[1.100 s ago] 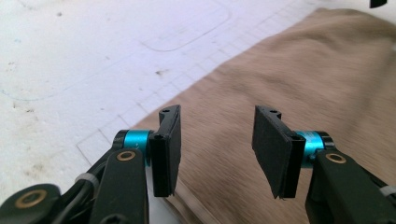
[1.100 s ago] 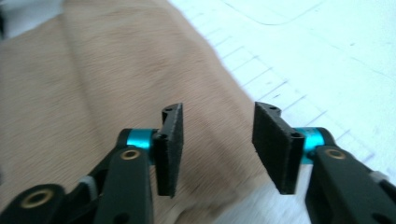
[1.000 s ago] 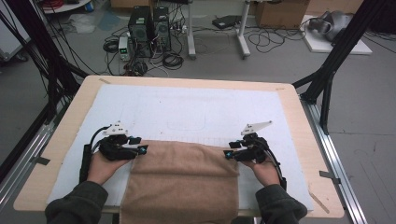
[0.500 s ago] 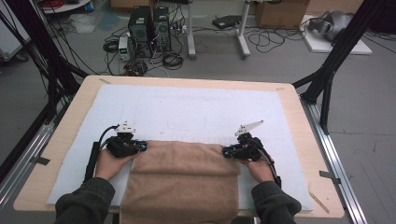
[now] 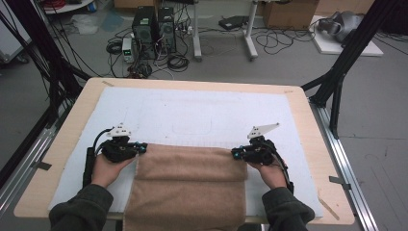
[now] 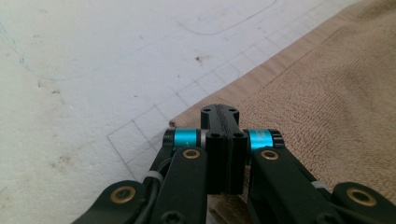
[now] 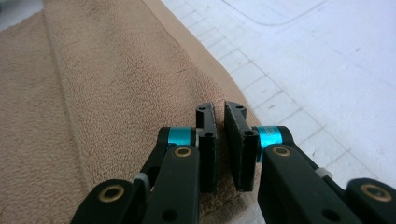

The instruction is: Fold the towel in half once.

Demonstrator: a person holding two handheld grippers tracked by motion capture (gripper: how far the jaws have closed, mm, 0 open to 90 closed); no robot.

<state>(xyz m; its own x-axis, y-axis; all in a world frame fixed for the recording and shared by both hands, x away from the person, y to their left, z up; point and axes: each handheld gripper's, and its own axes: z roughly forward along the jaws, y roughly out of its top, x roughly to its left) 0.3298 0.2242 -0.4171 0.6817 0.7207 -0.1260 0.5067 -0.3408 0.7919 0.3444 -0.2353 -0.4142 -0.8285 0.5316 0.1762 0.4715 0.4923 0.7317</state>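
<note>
Towel: tan towel (image 5: 190, 185), near table edge, overhanging it.
Left gripper (image 6: 223, 140): jaws pressed together at the far-left corner.
Right gripper (image 7: 220, 140): jaws narrowly parted over the far-right corner.
Risk: uneven grip could skew the fold.
Surface: white mat (image 5: 202, 115).

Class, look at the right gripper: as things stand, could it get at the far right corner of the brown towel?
Probably yes. The right gripper sits right at that corner of the towel, fingers slightly apart over its edge, with nothing between them.

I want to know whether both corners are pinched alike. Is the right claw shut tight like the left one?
No, in the right gripper view the right claw shows a narrow gap between its jaws over the towel.
</note>
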